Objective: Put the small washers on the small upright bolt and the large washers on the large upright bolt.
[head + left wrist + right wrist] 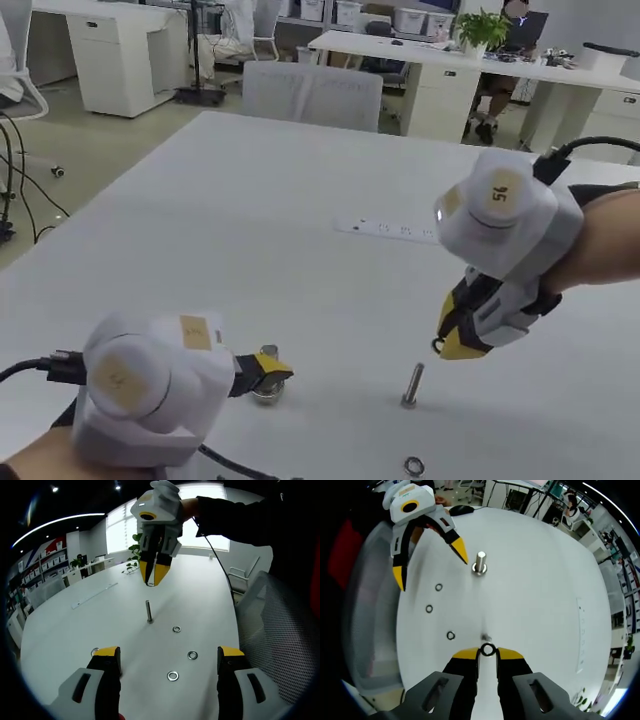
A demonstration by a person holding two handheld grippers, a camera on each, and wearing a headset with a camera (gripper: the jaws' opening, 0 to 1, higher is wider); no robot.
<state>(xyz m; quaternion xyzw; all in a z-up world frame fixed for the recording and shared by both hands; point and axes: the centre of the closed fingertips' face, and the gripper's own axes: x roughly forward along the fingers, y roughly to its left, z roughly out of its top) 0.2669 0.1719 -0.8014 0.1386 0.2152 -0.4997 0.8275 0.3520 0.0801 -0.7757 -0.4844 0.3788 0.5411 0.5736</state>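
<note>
Three loose washers (192, 655) lie flat on the white table (250, 220), nearest the person and well apart from one another. Just past them the left gripper (168, 652) sits low over the tabletop with its yellow-tipped jaws spread wide and nothing between them. The large upright bolt (480, 562) stands just beside one of those jaw tips, outside the gap rather than within it; whether tip and bolt touch, I cannot tell.

Further along, the small upright bolt (149, 611) stands alone on its head, thin and bare down the shaft that shows, with the closest loose washer near its foot. Above it hangs the right gripper (450, 345), pointing downward, jaws drawn nearly together and pinching one washer (488, 650) by its rim between the yellow tips. In the left gripper view this held washer is over the bolt's top but apart from it — a clear sliver of table shows between the two.

Beyond the bolts a pale printed strip (390, 230) lies flat on the table. Past the far edge stands a grey mesh chair (312, 95), then white desks (430, 60) with a potted plant (482, 28) and, behind it, a seated person (510, 45).
</note>
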